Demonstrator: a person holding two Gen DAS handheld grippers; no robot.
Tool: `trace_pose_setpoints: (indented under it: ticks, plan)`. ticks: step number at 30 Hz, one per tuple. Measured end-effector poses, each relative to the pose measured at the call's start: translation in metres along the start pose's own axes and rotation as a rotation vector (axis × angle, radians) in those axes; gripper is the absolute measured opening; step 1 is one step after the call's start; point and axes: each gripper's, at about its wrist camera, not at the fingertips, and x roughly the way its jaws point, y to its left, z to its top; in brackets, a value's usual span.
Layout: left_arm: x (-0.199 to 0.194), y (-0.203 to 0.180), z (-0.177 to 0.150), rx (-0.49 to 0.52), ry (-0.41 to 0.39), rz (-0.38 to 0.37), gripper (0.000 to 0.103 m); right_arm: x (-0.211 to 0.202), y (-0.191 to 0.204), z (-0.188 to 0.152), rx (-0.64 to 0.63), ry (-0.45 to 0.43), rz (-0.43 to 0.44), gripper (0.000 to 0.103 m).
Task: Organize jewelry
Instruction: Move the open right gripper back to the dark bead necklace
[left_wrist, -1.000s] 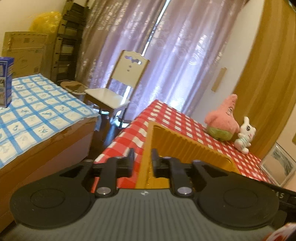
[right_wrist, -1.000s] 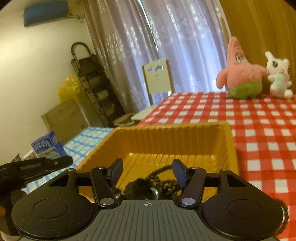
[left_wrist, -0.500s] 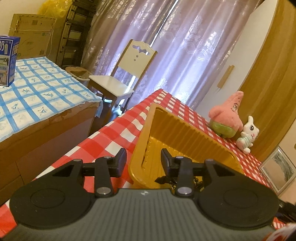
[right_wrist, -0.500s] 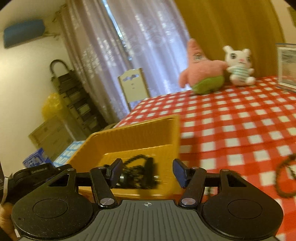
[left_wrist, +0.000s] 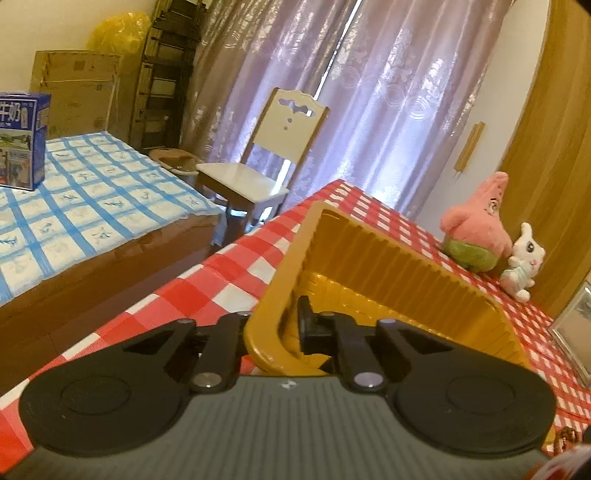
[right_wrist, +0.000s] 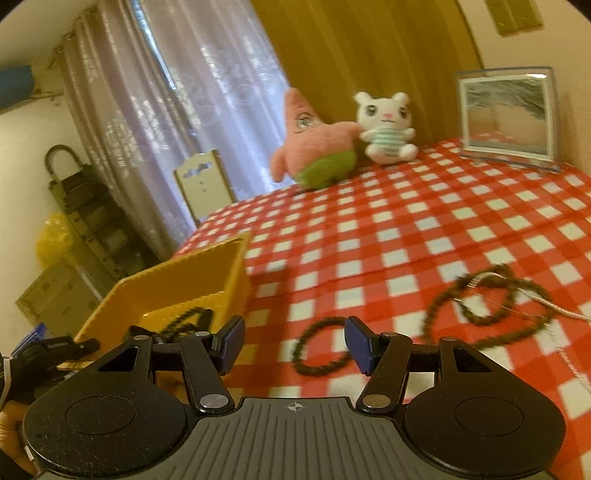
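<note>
bead bracelet, right view only

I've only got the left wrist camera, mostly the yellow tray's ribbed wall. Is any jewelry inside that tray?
Observer: Yes, a dark beaded chain lies in the yellow tray.
Operator: Anything left on the table?
Observer: A small dark bead loop lies on the checked cloth, right of the tray.
Operator: Is the right side holding it?
Observer: No, the right hand-held gripper is open and empty, with the loop just ahead of it.
</note>
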Motion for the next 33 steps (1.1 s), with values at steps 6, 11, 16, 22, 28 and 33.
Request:
trace_pose_setpoints:
  ticks: [6,11,16,22,28,33]
  plan:
    - [-0.006,-0.007,0.004,0.036,-0.016,-0.008,0.007,-0.017,-0.02,-0.001,0.0,-0.012,-0.07,0.06]
    - [-0.013,-0.017,0.013,0.085,-0.046,-0.029,0.006,-0.032,-0.034,0.001,-0.048,-0.012,-0.15,0.06]
    - [-0.013,-0.028,0.024,0.133,-0.066,-0.053,0.006,-0.041,-0.058,0.008,-0.055,-0.007,-0.23,0.06]
    - [-0.013,-0.039,0.032,0.163,-0.083,-0.078,0.006,-0.038,-0.076,0.02,-0.115,0.018,-0.268,0.042]
    - [-0.012,-0.041,0.035,0.17,-0.084,-0.082,0.006,-0.017,-0.075,0.02,-0.311,0.075,-0.333,0.029]
    - [-0.012,-0.04,0.035,0.169,-0.083,-0.082,0.006,-0.019,-0.099,0.02,-0.309,0.112,-0.405,0.027]
